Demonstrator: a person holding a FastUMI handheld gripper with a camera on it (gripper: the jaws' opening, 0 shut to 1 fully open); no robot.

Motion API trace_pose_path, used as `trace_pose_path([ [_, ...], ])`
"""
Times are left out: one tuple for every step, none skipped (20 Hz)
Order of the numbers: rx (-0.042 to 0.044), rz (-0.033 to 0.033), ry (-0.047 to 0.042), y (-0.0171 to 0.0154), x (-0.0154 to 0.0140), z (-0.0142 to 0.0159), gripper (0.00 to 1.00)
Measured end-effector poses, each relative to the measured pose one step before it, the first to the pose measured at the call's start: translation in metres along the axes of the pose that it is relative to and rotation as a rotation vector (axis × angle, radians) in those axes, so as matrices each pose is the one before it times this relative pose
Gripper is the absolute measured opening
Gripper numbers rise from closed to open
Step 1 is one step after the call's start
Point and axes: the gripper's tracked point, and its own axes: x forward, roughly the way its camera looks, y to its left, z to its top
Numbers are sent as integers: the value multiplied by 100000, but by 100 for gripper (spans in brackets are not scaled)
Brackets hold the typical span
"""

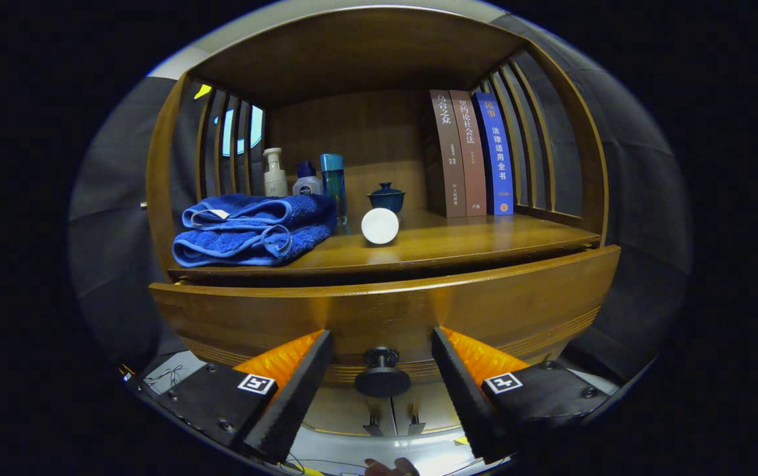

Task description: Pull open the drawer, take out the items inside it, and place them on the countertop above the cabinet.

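A wooden cabinet has a drawer front point(385, 314) below its countertop point(471, 241). The drawer stands pulled out a little, with a dark gap along its top edge. Its black round knob point(382, 373) sits between my two fingers, which stand apart and do not touch it. My gripper point(382, 357) is open, with the left finger point(293, 396) and the right finger point(464, 396) flanking the knob. The drawer's inside is hidden.
On the countertop lie a folded blue towel point(253, 228), three bottles point(306, 178) behind it, a white round object point(380, 226), a dark blue lidded cup point(386, 197) and three upright books point(474, 153) at the right. Slatted wooden sides enclose the shelf.
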Motion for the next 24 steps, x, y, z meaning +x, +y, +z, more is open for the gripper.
trace_pose_path([
  [307, 20, 90, -66, 425, 127, 99],
  [-7, -82, -178, 0, 314, 117, 99],
  [-88, -133, -186, -2, 294, 40, 99],
  [-164, -331, -246, 64, 205, 97, 99],
  [-312, -501, 79, -83, 190, -132, 99],
  [-261, -218, -414, 22, -111, 26, 99],
  [-84, -152, -3, 39, 36, -36, 100],
  [-44, -49, -162, 66, 25, 58, 99],
  [-169, -2, -38, -55, -3, -43, 99],
  [83, 82, 143, 19, -23, -2, 99],
  [-32, 3, 116, 33, -2, 12, 99],
  [-159, -88, 42, -6, -15, 20, 99],
  [-358, -55, -175, -53, -18, 9, 99],
  [-442, -120, -193, -14, 22, 19, 99],
  [-762, -413, 329, -100, -26, 15, 99],
  [-546, -587, 742, -243, -142, 78, 99],
  [264, -262, -297, -46, -313, 501, 100],
  [730, 51, -1481, -8, -365, 840, 100],
  [194, -183, -1758, 12, -401, 1018, 100],
  [-269, -289, -1534, -40, -669, 1143, 100],
  [-549, -55, -1630, 83, -727, 1250, 100],
  [-840, 96, -2031, 183, -721, 1566, 99],
  [-1436, 446, -1645, 267, -842, 1666, 99],
  [-1436, 575, -1458, 305, -827, 1750, 99],
])
